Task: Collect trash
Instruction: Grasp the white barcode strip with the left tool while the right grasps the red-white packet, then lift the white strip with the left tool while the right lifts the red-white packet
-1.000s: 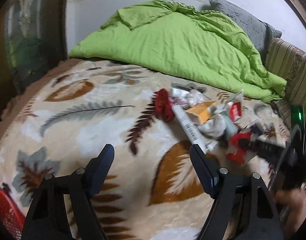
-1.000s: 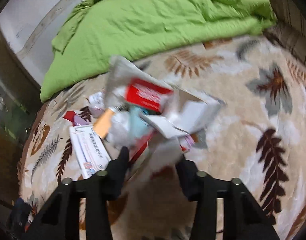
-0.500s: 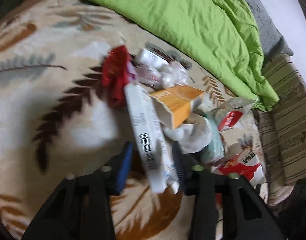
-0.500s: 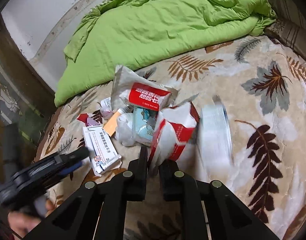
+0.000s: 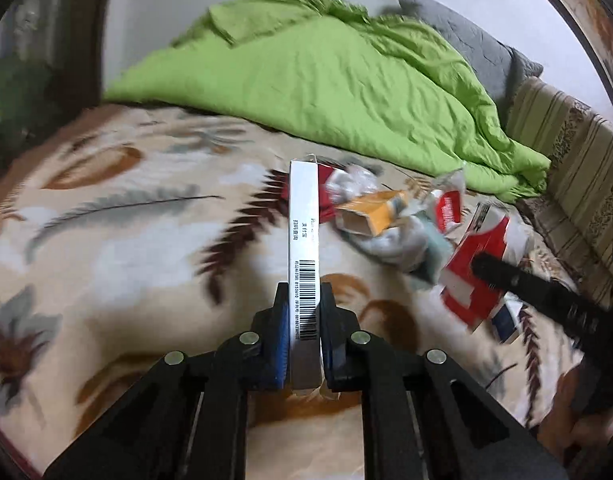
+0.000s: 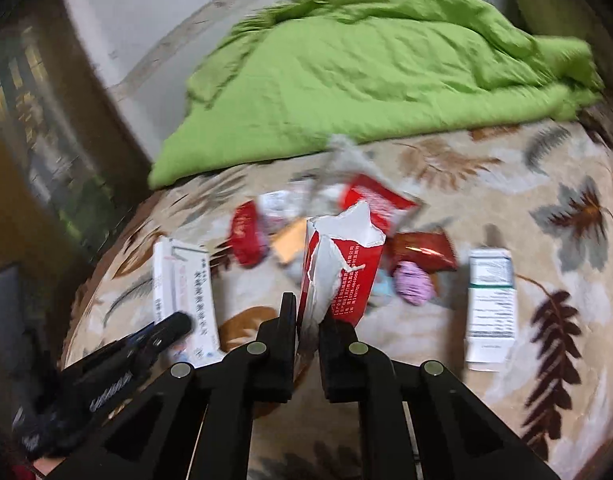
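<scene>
1. Left gripper (image 5: pixel 303 312): clamped on a long white box (image 5: pixel 303 256), barcode side up. Its jaws have just been closing, and the box now sits edge-on between the blue-lined pads, its far end raised above the bed's leaf-patterned blanket (image 5: pixel 126 248).
2. Trash pile, seen from the left wrist: to the right of the white box lie a red wrapper (image 5: pixel 326 200), an orange carton (image 5: pixel 376 216) with its open end toward the viewer, a crumpled white tissue (image 5: pixel 390 246) and a red-and-white pouch (image 5: pixel 448 208). All rest on the blanket in front of the green quilt (image 5: pixel 338 80).
3. Right gripper (image 6: pixel 307 320): jaws pressed together on the lower edge of a torn red-and-white carton (image 6: pixel 338 268), which stands upright with its ragged top open. From the left wrist the same carton (image 5: pixel 474 276) appears with the black finger (image 5: pixel 518 280) of the right gripper across it.
4. From the right wrist, the left gripper (image 6: pixel 174 328) reaches in at lower left, its tip over the white box (image 6: pixel 186 292).
5. Remaining trash, right of the torn carton: a shiny dark-red packet (image 6: pixel 422 250), a purple crumpled piece (image 6: pixel 414 286) just beside it, and a white medicine box (image 6: pixel 491 308) with a green band, lying flat and apart from the pile.
6. Backdrop: the quilt (image 6: pixel 366 72) is heaped across the far side of the bed; this view is motion-blurred.
</scene>
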Demonstrator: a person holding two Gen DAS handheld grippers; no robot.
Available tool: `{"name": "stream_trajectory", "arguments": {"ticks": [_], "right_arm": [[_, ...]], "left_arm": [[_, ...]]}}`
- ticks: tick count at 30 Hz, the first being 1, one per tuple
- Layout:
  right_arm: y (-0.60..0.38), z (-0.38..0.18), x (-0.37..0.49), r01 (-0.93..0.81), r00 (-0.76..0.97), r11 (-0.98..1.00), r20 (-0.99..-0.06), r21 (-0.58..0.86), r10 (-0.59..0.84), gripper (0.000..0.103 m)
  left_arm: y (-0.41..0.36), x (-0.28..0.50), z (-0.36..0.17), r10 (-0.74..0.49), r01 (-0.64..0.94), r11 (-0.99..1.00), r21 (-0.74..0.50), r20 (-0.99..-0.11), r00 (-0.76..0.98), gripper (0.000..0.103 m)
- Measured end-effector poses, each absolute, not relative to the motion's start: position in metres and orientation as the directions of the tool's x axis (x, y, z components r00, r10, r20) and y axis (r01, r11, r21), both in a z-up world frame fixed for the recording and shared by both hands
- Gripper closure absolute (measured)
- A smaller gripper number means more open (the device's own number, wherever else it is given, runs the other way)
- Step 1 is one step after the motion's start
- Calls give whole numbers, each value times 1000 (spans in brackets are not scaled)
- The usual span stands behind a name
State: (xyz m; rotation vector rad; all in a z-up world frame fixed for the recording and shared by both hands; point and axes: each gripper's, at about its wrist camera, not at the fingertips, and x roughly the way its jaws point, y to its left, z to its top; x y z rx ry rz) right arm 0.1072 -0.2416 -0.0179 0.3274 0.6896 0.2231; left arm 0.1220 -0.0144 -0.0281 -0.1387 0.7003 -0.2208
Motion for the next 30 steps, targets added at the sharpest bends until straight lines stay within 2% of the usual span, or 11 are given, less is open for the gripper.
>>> {"name": "stream_trajectory", "arguments": {"ticks": [6, 13, 30], "right_arm": [[-213, -9, 89, -194, 773, 942, -548, 275, 319, 92], [-194, -12, 72, -235, 768, 946, -554, 223, 322, 92], [-175, 2, 75, -261, 766, 930, -531, 258, 362, 92]], "left_arm": [[12, 96, -25, -176, 103, 982, -157, -582, 794, 90], [40, 84, -23, -126, 27, 983, -181, -563, 817, 90], [43, 77, -18, -98, 10, 987, -161, -543, 834, 90]]}}
